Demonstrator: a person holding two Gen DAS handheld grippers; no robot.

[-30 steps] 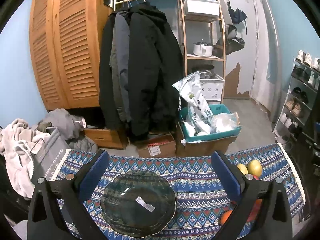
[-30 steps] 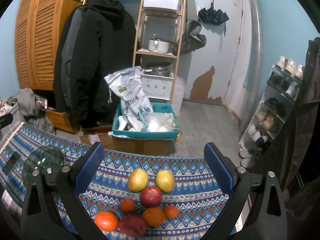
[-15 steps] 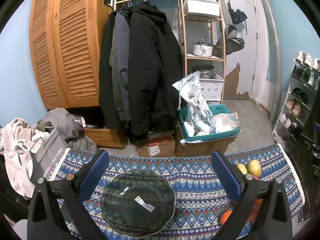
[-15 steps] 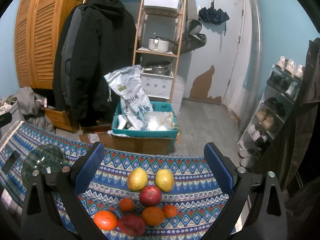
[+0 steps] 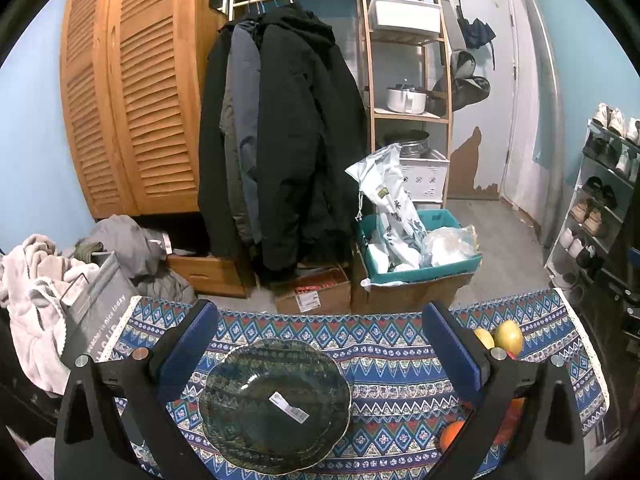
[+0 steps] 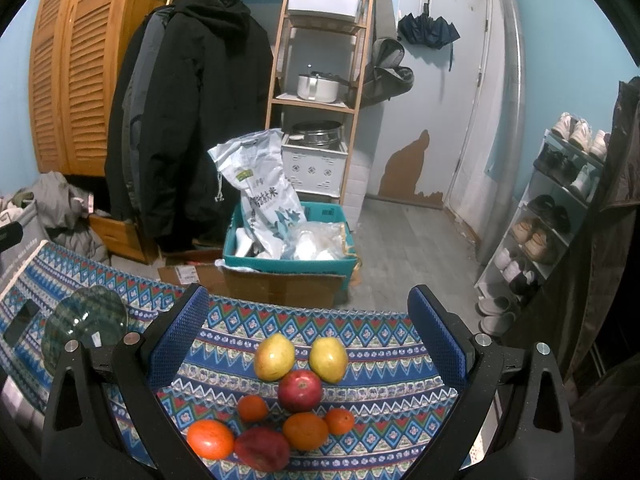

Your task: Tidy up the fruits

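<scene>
Nothing has shifted: fruits (image 6: pixel 298 396) and plate (image 5: pixel 274 406) stay put.

Grey bag (image 5: pixel 100 312), lower left of the left wrist view: "weather is nice today", partly cut off.
White sack (image 6: pixel 262 196), centre of the right wrist view: Chinese characters, last one "米".
Plate sticker (image 5: pixel 289 407): unreadable.
</scene>
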